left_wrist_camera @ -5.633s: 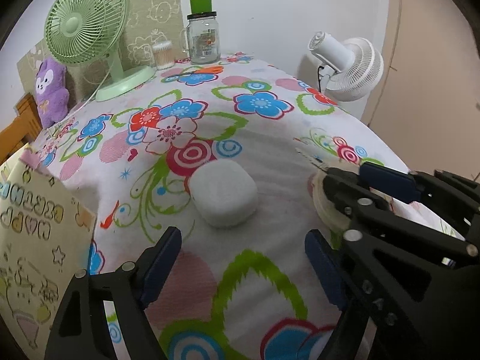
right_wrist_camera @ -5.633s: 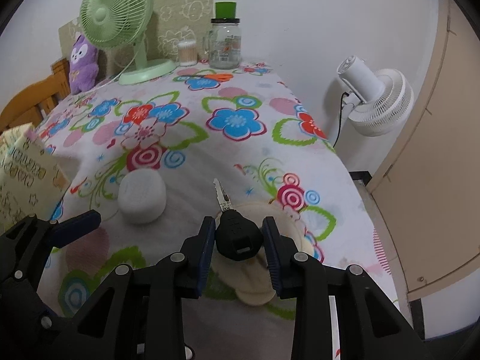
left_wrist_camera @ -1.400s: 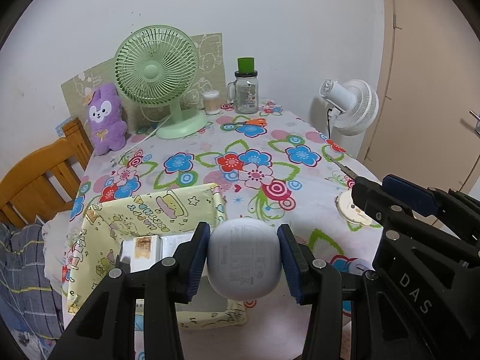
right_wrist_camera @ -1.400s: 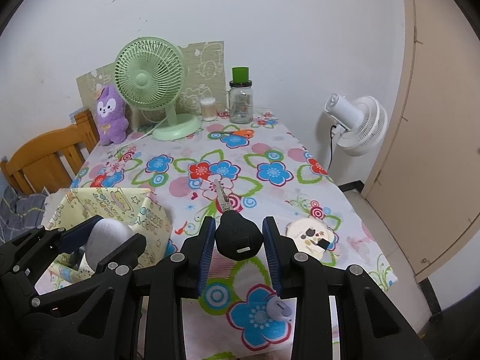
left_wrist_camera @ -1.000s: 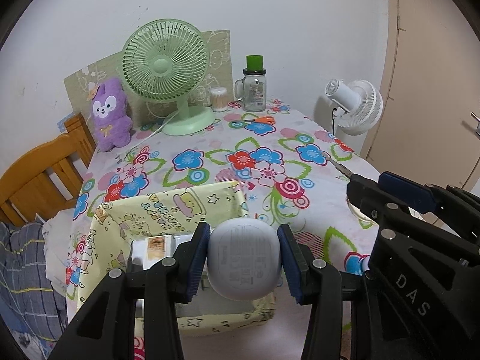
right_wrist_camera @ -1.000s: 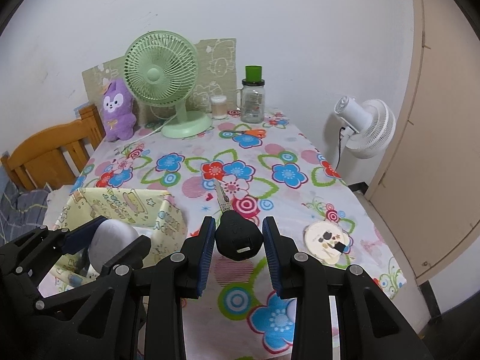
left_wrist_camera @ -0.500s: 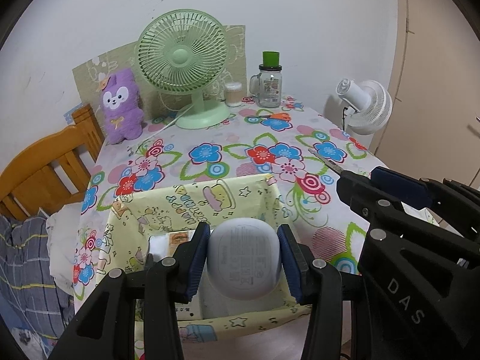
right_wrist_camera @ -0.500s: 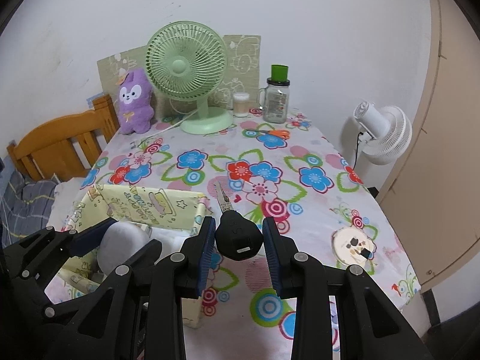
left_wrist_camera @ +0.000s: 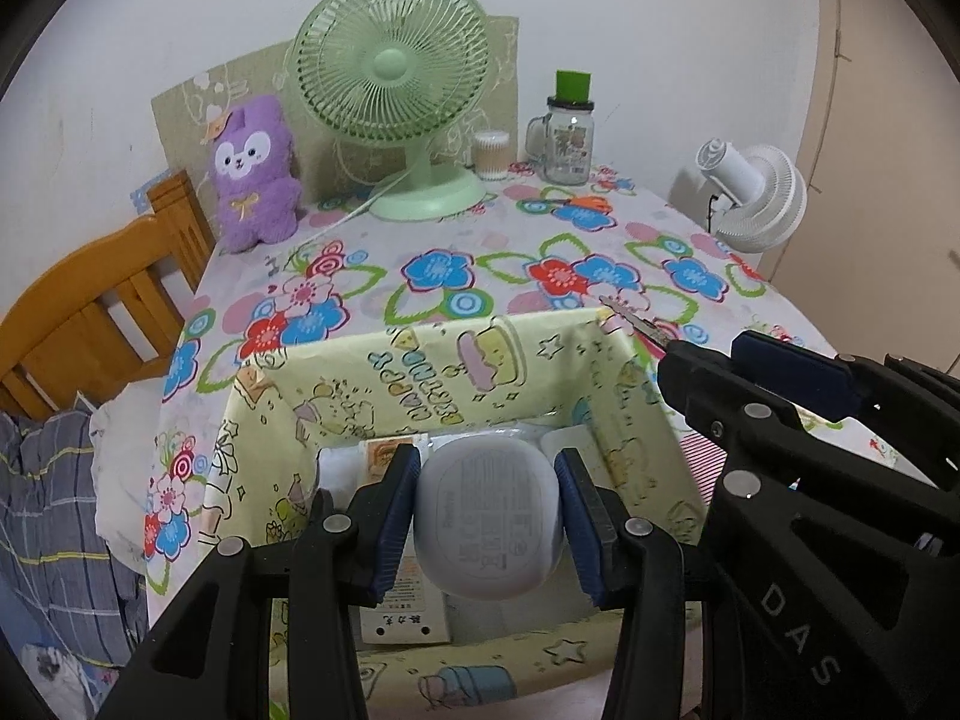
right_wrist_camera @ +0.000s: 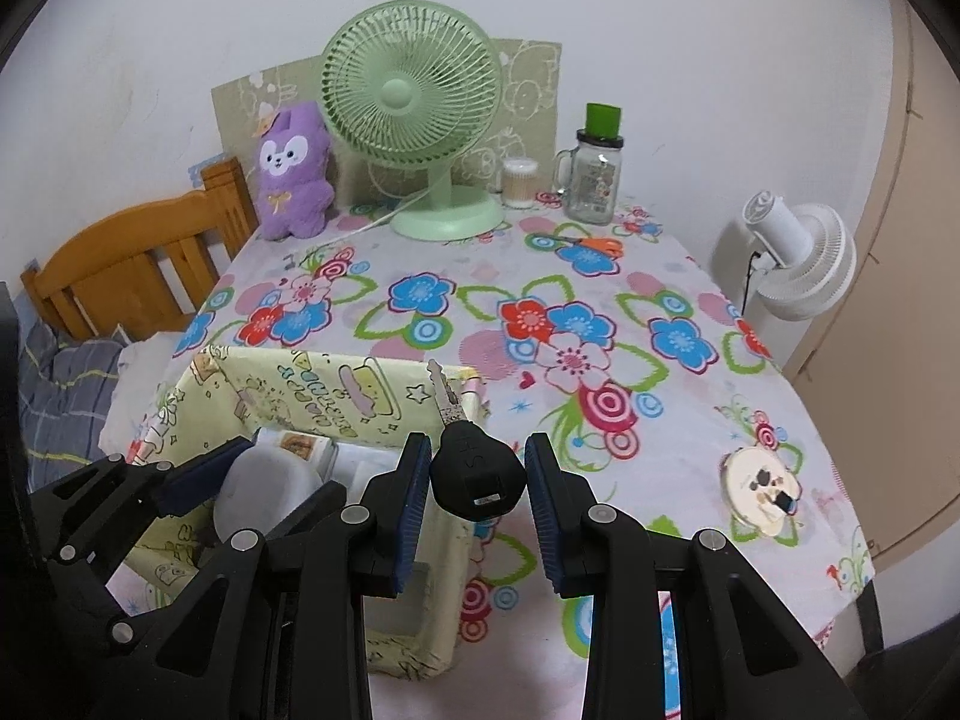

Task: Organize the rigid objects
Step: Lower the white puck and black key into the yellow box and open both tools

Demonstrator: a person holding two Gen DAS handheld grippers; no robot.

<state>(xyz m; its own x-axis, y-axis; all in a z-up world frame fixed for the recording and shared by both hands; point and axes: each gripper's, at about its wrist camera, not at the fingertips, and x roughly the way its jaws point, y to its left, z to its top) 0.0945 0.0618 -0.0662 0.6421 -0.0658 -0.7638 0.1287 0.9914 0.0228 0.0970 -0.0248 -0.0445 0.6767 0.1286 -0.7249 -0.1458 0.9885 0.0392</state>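
My left gripper [left_wrist_camera: 487, 525] holds a rounded white case [left_wrist_camera: 489, 525] clamped between its blue pads, hanging over the open top of a yellow cartoon-print box [left_wrist_camera: 420, 372] on the near left part of the table. Through the left wrist camera I see small white packets [left_wrist_camera: 399, 594] lying inside the box, under and behind the case.

My right gripper [right_wrist_camera: 478, 480] is closed narrow on the black head of a key [right_wrist_camera: 474, 468], its metal blade pointing forward over the box's right rim. From the right wrist camera the box [right_wrist_camera: 312, 390] sits just left of the key, with the left gripper and its case [right_wrist_camera: 264, 489] above the box's interior.

A floral tablecloth [right_wrist_camera: 600, 324] covers the table. At the far edge stand a green desk fan [right_wrist_camera: 414, 120], a purple plush toy [right_wrist_camera: 294, 174], a glass jar with a green lid [right_wrist_camera: 594, 174] and a small tub of cotton swabs [right_wrist_camera: 519, 183]. Orange-handled scissors [right_wrist_camera: 594, 244] lie near the jar, and a round cream-coloured disc [right_wrist_camera: 762, 492] rests near the table's right edge. A white fan [right_wrist_camera: 798, 264] stands beyond the table, and a wooden chair [right_wrist_camera: 132, 264] at its left.
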